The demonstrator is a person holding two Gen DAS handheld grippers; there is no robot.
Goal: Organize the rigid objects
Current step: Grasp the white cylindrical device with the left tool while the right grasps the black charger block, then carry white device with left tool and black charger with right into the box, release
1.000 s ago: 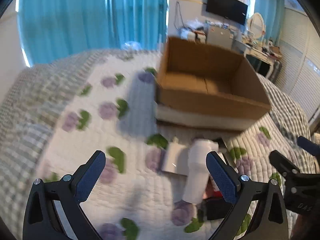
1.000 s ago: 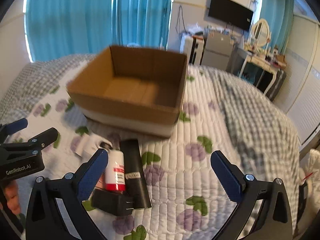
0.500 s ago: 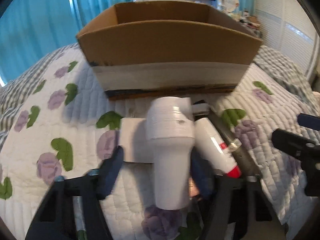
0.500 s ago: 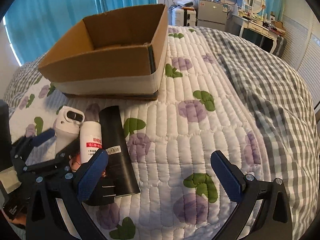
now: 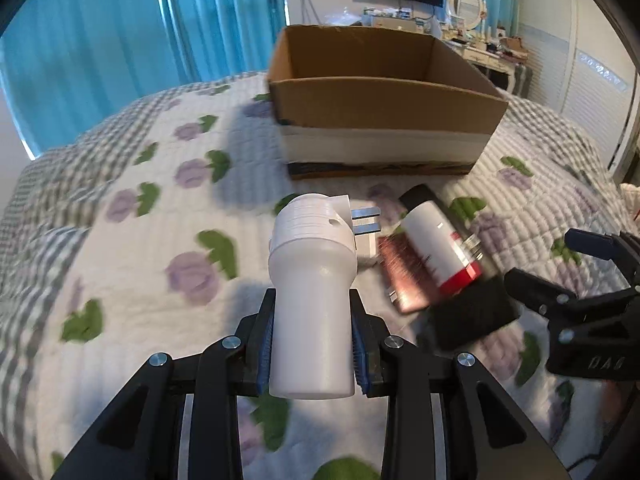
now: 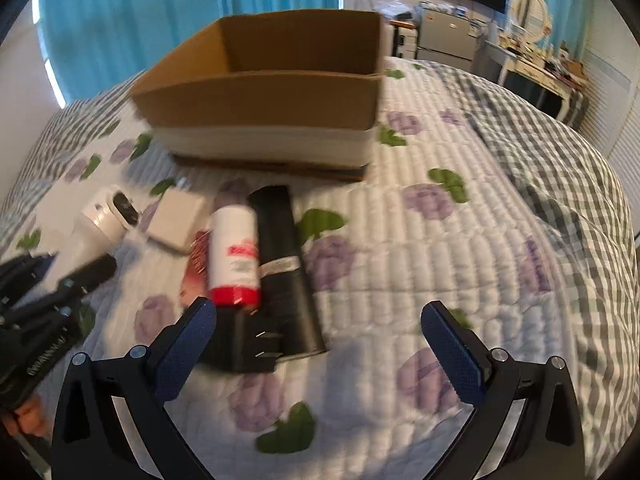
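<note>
A: Left gripper (image 5: 313, 346)?
B: Clamped on white cylinder device (image 5: 312, 280), lifted above quilt (image 5: 120, 280).
A: Right gripper (image 6: 318, 344)?
B: Jaws wide apart, holding nothing. Black adapter (image 6: 244, 344) just ahead.
A: Further out?
B: Red-capped white bottle (image 6: 234, 256) lying against black tube (image 6: 284, 260); white plug block (image 6: 176, 220) to their left. Cardboard box (image 6: 272, 96) beyond, open.

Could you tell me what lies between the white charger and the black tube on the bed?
In the right wrist view, a red-capped white bottle lies between the white charger and the black tube.
</note>
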